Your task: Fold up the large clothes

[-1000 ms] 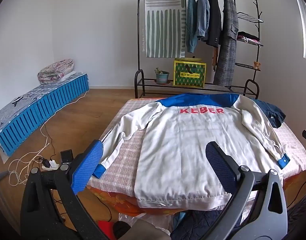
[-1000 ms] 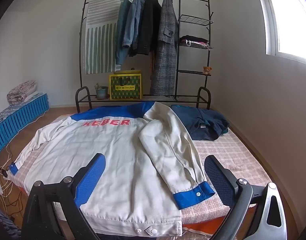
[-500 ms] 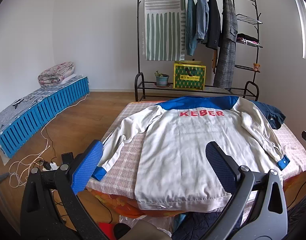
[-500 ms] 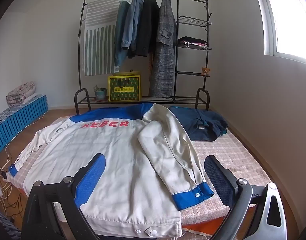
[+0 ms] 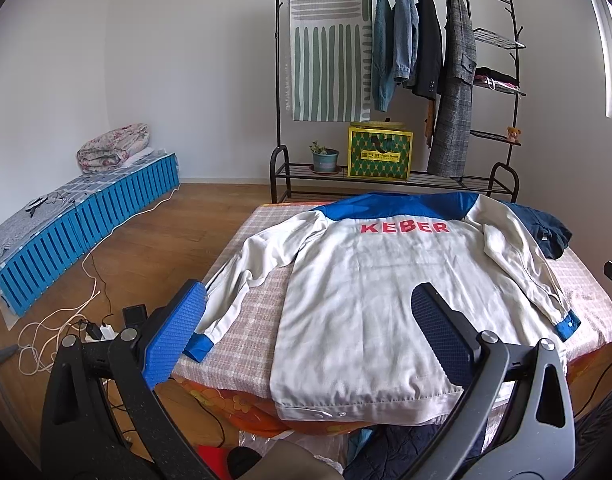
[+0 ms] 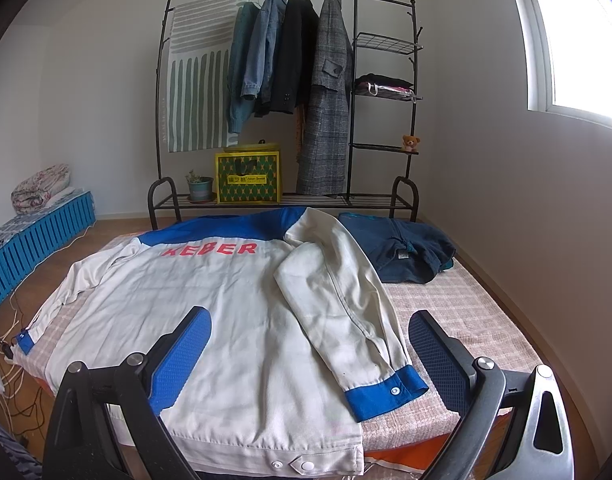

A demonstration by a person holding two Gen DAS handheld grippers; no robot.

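Observation:
A white jacket [image 5: 390, 300] with a blue yoke and red "KEBER" lettering lies back-up and spread flat on the bed; it also shows in the right wrist view [image 6: 225, 312]. Its left sleeve [image 5: 241, 280] runs toward the bed's left edge, ending in a blue cuff [image 5: 199, 346]. Its right sleeve [image 6: 346, 304] lies along the body, with its blue cuff [image 6: 386, 392] near the hem. My left gripper [image 5: 306, 332] is open and empty, held above the hem. My right gripper [image 6: 310, 356] is open and empty, above the right sleeve's cuff.
A dark blue garment [image 6: 406, 248] lies bunched at the bed's far right. The bed [image 6: 466, 312] has a checked cover. A clothes rack [image 6: 289, 92] stands behind it. A blue low bed [image 5: 77, 224] and cables [image 5: 65, 320] are on the floor to the left.
Both grippers have drawn back and tilted slightly, so the jacket sits a little lower and farther in both views. The jacket has not moved.

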